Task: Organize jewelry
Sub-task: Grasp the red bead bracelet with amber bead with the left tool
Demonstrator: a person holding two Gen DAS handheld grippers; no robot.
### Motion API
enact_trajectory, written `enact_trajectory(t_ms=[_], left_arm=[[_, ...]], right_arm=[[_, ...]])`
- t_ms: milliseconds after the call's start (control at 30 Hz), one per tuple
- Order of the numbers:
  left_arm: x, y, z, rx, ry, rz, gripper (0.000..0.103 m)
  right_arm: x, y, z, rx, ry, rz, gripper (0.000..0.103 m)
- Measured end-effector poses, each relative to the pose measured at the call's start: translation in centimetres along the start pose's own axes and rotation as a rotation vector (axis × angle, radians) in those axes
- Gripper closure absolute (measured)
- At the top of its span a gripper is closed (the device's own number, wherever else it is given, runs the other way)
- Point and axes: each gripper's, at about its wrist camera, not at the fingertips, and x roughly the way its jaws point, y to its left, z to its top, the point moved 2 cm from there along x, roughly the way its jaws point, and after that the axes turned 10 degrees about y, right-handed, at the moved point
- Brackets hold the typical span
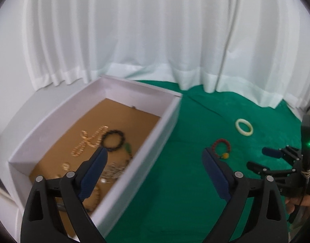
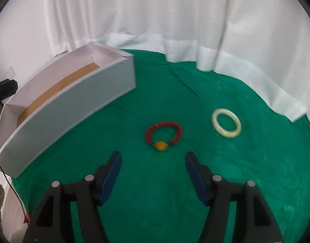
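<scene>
We hold the right gripper (image 2: 152, 158) with its jaws spread wide and empty, and the red beaded bracelet (image 2: 163, 134) lies flat on the green cloth (image 2: 256, 172) just ahead of them, almost centred on the gap, its yellow bead (image 2: 161, 145) on the near side. That makes the right hand the nearer 1 for it. The cream bangle (image 2: 226, 125) sits further off to the right. Our left gripper (image 1: 155, 151), jaws likewise apart and holding nothing, hovers over the near wall of the white box (image 1: 155, 141) (several pieces already lie inside), so we judge a straight forward reach will bracket the bracelet.
</scene>
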Motion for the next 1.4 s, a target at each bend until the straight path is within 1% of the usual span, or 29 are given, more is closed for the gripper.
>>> enact_trajectory(t_ms=[100,200,300,400,467,533,567,600,633,700,733,833,967,1000,1067,1133,1167,1233,1267,1300,1400], left_arm=[[1.8,-1.4,-1.5,0.003,0.051,-0.054,0.007],[4.6,-2.8,-3.7,0.014,0.116,-0.114,0.007],[7.9,-4.4,-6.3,0.039,0.185,-0.129,0.007],[10.3,-6.1,-8.3,0.057,0.246,-0.160,0.007],[11.4,-7.3,-9.0,0.085,0.268,-0.172,0.007],[12.0,-8.6,-9.2,0.120,0.268,-0.173,0.007],[12.2,-9.5,-9.0,0.145,0.264,-0.179,0.007],[12.3,-10.1,-8.7,0.170,0.257,-0.188,0.008],[12.4,-11.0,-8.1,0.205,0.245,-0.203,0.008],[13.0,-13.1,-6.3,0.305,0.215,-0.244,0.008],[13.4,-13.8,-5.6,0.343,0.203,-0.248,0.008],[14.7,-16.4,-3.2,0.497,0.186,-0.289,0.008],[16.2,-19.0,-1.5,0.667,0.160,-0.305,0.012],[16.8,-19.4,-1.2,0.688,0.161,-0.311,0.014],[18.3,-20.1,-0.8,0.709,0.187,-0.314,0.022],[19.4,-20.1,-0.6,0.708,0.219,-0.312,0.031],[19.9,-20.0,-0.4,0.702,0.232,-0.316,0.032],[20.3,-19.6,-0.6,0.694,0.250,-0.337,0.043],[20.3,-19.3,-0.6,0.683,0.253,-0.370,0.045],[20.5,-19.2,-0.6,0.680,0.256,-0.384,0.047],[20.3,-19.0,-0.8,0.693,0.260,-0.381,0.047]], right_arm=[[-0.3,-2.0,-2.1,0.051,-0.017,-0.009,0.037],[0.2,-4.2,-5.3,0.126,-0.032,-0.043,0.037],[1.1,-6.4,-9.5,0.217,-0.047,-0.096,0.037],[1.9,-8.5,-12.8,0.309,-0.048,-0.128,0.037],[2.3,-9.4,-14.4,0.353,-0.045,-0.133,0.037],[2.9,-9.9,-15.6,0.373,-0.036,-0.126,0.036],[2.8,-9.8,-16.0,0.360,-0.059,-0.129,0.036],[2.6,-9.7,-16.2,0.351,-0.061,-0.134,0.036],[2.7,-9.6,-16.2,0.346,-0.059,-0.133,0.032],[2.8,-9.5,-16.1,0.336,-0.056,-0.122,0.026],[2.9,-9.4,-16.1,0.329,-0.052,-0.121,0.023],[3.3,-9.0,-16.0,0.305,-0.033,-0.146,0.019],[3.4,-8.7,-16.1,0.295,-0.026,-0.157,0.018],[3.3,-8.8,-16.2,0.297,-0.028,-0.154,0.018],[3.4,-8.8,-16.1,0.297,-0.027,-0.153,0.018],[3.4,-8.6,-16.1,0.296,-0.025,-0.157,0.018],[3.5,-8.7,-15.9,0.295,-0.025,-0.157,0.018],[3.6,-8.7,-15.9,0.297,-0.025,-0.155,0.018],[3.6,-8.8,-15.8,0.297,-0.025,-0.154,0.018],[3.7,-8.8,-15.8,0.297,-0.025,-0.154,0.018],[3.6,-8.8,-15.8,0.297,-0.025,-0.155,0.018]])
